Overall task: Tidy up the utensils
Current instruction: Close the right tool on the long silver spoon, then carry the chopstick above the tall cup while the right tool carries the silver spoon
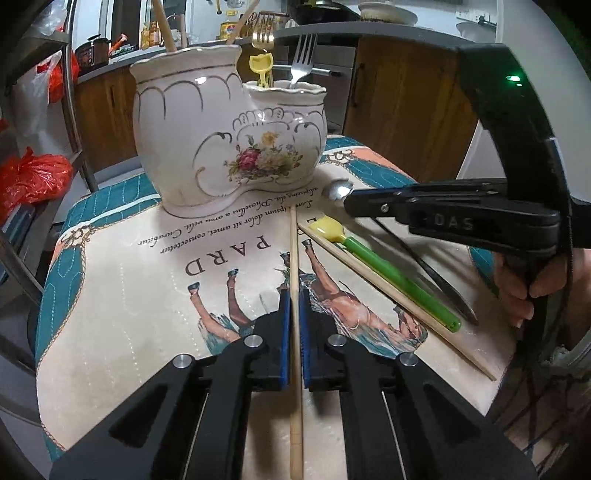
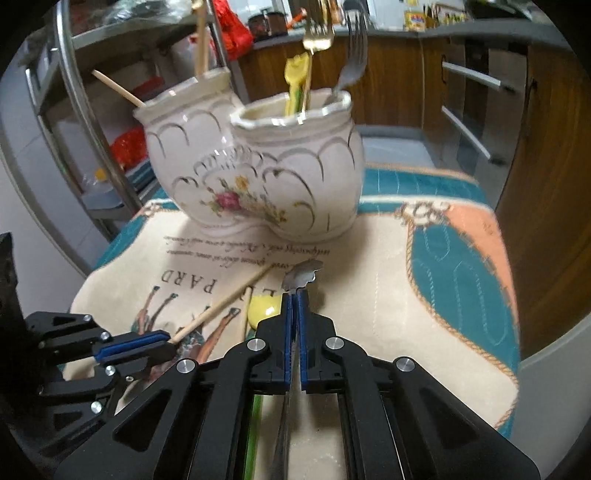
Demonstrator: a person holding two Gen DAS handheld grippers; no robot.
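Note:
A white floral ceramic double holder (image 1: 229, 136) stands at the back of the mat; it also shows in the right wrist view (image 2: 258, 166). Its taller pot holds chopsticks, its lower pot a gold fork (image 1: 263, 31), a silver fork (image 1: 303, 55) and a yellow utensil (image 1: 261, 66). My left gripper (image 1: 294, 299) is shut on a wooden chopstick (image 1: 294, 258) that points at the holder. My right gripper (image 2: 294, 297) is shut on a metal spoon (image 2: 301, 275), seen from the left (image 1: 337, 190). A second chopstick (image 1: 388, 291) and a yellow-and-green spoon (image 1: 388, 269) lie on the mat.
The printed horse mat (image 1: 147, 280) covers a small table with edges close on all sides. Wooden cabinets (image 2: 535, 184) stand behind and to the right. A metal rack with red bags (image 1: 33, 173) stands to the left.

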